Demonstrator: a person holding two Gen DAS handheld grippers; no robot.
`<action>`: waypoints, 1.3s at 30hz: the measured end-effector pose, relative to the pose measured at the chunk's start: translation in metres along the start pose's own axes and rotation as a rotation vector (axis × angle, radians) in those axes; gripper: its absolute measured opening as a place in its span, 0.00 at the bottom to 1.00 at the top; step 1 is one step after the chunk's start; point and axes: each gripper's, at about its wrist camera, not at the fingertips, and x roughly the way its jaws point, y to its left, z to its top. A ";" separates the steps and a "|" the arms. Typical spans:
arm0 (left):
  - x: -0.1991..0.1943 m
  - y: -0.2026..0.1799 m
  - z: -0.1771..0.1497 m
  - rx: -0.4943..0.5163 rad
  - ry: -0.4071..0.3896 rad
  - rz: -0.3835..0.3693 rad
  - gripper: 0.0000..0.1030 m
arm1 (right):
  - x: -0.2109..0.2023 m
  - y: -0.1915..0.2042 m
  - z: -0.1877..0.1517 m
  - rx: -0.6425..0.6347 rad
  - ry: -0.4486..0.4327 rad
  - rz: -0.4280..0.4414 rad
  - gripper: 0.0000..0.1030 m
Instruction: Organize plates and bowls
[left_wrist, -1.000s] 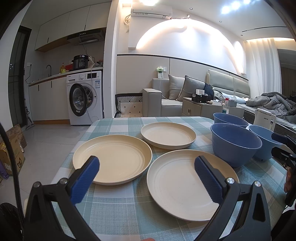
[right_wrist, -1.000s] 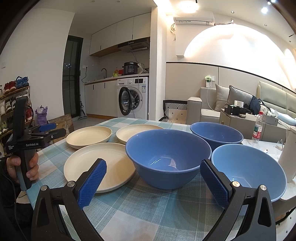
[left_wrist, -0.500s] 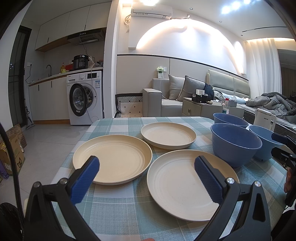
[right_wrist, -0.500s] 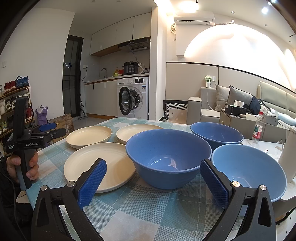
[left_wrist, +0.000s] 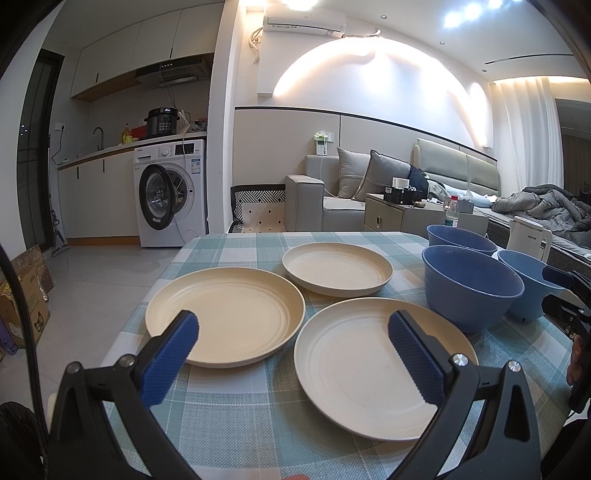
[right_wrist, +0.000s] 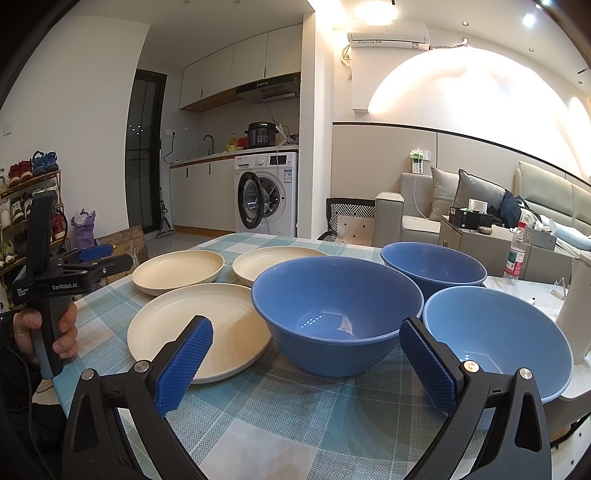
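Bare checked cloth (right_wrist: 295, 417) is left along the near table edge. Farther in, the way is blocked by 3 plates (left_wrist: 373, 365) and 3 bowls (right_wrist: 332, 314), set close together.

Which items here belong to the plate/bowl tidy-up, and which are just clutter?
Job items: three cream plates; three blue bowls.

Just lying about: white kettle, water bottle, checked tablecloth.
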 end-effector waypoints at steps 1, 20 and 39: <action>0.000 0.000 0.000 0.000 0.000 0.000 1.00 | 0.000 0.000 0.000 0.000 0.000 0.000 1.00; 0.000 0.001 0.000 -0.001 0.001 -0.001 1.00 | 0.000 0.000 0.000 -0.001 0.001 0.001 1.00; 0.000 0.004 -0.002 -0.004 0.003 0.030 1.00 | 0.010 -0.003 -0.005 0.013 0.022 -0.012 1.00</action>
